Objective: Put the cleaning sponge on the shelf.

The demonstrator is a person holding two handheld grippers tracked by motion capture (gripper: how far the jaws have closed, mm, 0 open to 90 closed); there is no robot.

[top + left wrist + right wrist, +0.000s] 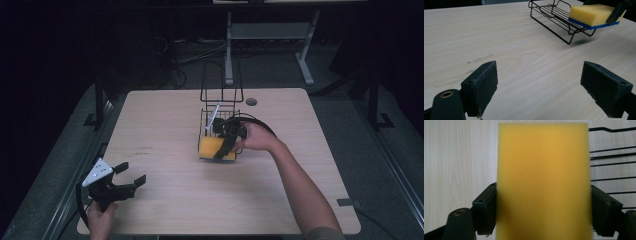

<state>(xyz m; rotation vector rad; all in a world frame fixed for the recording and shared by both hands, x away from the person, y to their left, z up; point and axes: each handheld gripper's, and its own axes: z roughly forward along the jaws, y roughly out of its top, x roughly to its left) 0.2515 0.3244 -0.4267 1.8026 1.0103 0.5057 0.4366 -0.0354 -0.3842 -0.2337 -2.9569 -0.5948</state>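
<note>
Yellow foam marks the sponge (216,148) in the high view, where it is seen at the near end of a black wire rack (220,112) standing on the pale wooden table (165,195) a little beyond its centre. The right gripper (226,145) is clamped on the sponge, with the right hand (257,137) behind it. The left gripper (131,176) is held over the near left corner of the table, well apart from the rack, its jaws spread and nothing between them; the left hand (101,220) is seen at the bottom edge.

Left gripper view: the two black jaws are shown wide apart above bare wood grain. Farther off, the rack (554,17) is seen with the sponge (591,14) held above its near end; a blue layer is visible under the yellow foam, and a dark jaw of the other gripper lies against its right side.

Right gripper view: the sponge (544,182) is gripped by its two long sides between the jaws, which are closed against it. Wires of the rack (611,165) are seen at the right, below the sponge, and table wood at the left.
</note>
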